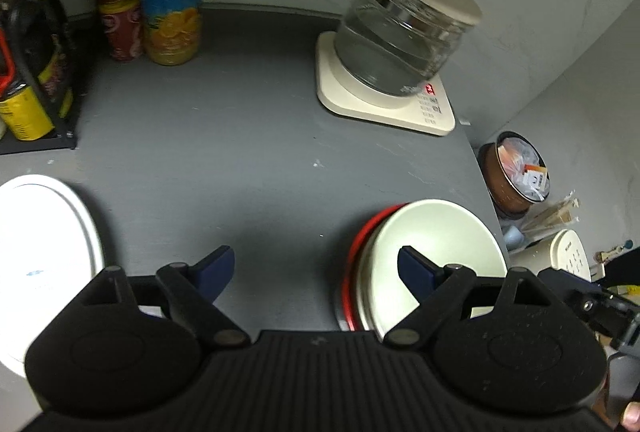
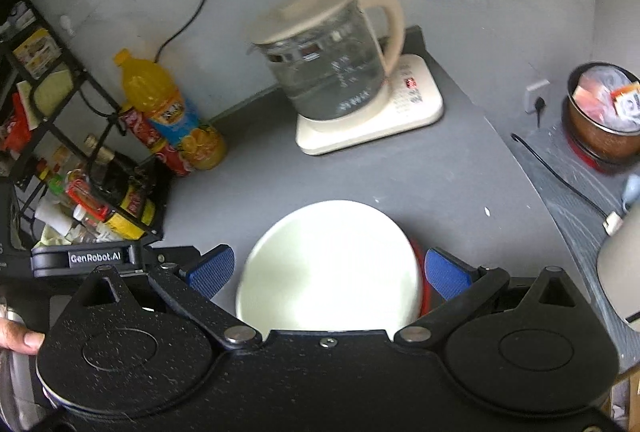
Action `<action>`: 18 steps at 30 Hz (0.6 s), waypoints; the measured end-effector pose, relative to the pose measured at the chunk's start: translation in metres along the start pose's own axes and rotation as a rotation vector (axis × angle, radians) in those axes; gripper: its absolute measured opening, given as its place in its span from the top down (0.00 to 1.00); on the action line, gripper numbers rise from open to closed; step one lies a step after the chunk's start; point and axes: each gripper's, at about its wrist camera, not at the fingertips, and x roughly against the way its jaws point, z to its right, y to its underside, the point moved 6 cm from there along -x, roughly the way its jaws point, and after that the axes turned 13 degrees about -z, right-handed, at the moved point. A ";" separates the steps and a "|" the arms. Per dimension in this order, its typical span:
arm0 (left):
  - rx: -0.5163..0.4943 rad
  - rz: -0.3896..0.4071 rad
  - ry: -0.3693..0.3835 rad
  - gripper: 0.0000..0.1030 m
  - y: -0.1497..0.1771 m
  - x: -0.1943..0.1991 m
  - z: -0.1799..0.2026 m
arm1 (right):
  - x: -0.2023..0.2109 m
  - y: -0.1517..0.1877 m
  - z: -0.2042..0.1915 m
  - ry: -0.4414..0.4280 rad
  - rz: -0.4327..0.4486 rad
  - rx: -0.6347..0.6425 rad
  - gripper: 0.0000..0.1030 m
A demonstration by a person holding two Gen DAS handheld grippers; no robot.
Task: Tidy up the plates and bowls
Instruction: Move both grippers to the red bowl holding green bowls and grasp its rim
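right gripper (image 2: 329,272) wide open, empty, straddling cream plate (image 2: 330,264) stacked on red-rimmed dish (image 2: 425,296) | left gripper (image 1: 316,272) wide open, empty; white plate (image 1: 44,232) lies to its left | likely stiff, glazed, slippery, breakable; pinch at rim

My left gripper (image 1: 316,268) spread wide over bare grey counter (image 1: 240,136), white plate (image 1: 40,248) near left, cream bowl (image 1: 436,260) on red-rimmed plate (image 1: 354,252) near right, glass kettle (image 1: 404,32) far right.
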 end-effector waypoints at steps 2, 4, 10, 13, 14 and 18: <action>-0.008 -0.009 0.005 0.15 0.000 -0.007 0.005 | -0.003 0.004 0.009 0.008 -0.005 -0.024 0.00; -0.017 -0.025 0.014 0.15 -0.001 -0.017 0.009 | -0.008 0.008 0.017 0.007 -0.017 -0.047 0.00; -0.022 -0.074 0.031 0.16 0.002 -0.044 0.012 | -0.027 0.024 0.040 -0.003 -0.065 -0.136 0.02; -0.016 -0.087 0.023 0.16 0.002 -0.056 0.010 | -0.038 0.031 0.046 0.003 -0.084 -0.165 0.04; -0.018 -0.091 0.025 0.18 0.003 -0.060 0.009 | -0.041 0.032 0.048 0.003 -0.089 -0.172 0.06; -0.019 -0.103 0.032 0.19 0.003 -0.070 0.008 | -0.055 0.037 0.050 0.013 -0.109 -0.188 0.09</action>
